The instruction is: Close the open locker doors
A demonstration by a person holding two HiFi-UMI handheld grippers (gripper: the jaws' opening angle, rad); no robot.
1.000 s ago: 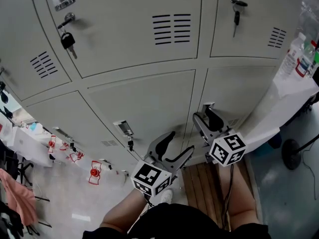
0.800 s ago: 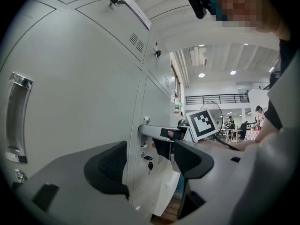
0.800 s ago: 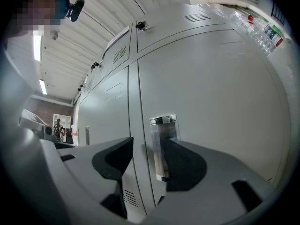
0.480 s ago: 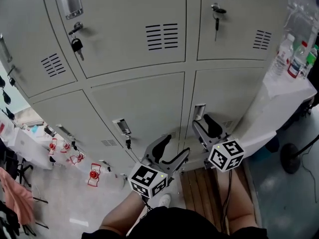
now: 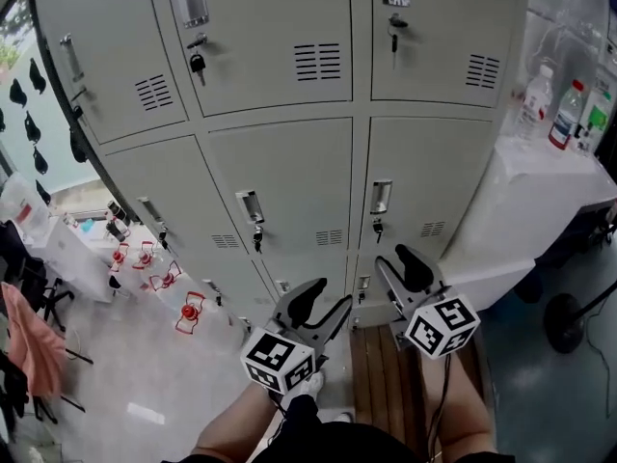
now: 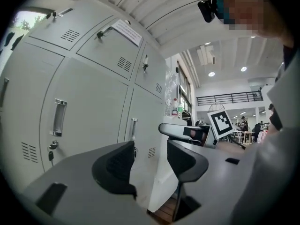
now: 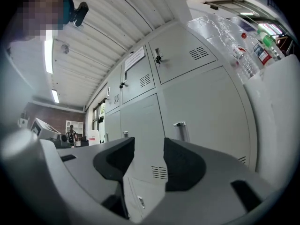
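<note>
Both grippers low in front of the lockers; every door we see is shut.
We note the pale grey metal locker doors [image 5: 289, 177] sitting flush in their frames, small keys [image 5: 198, 63] hanging from several locks. Our left gripper [image 5: 331, 295] and right gripper [image 5: 395, 258] hover near the bottom row, touching no door. Both pairs of jaws stand partly apart and are closing, with nothing between them.

Lockers [image 5: 289, 177] wall off twelve o'clock; the counter [image 5: 540, 177] blocks two o'clock; floor [image 5: 125, 384] lies open at eight o'clock.
</note>
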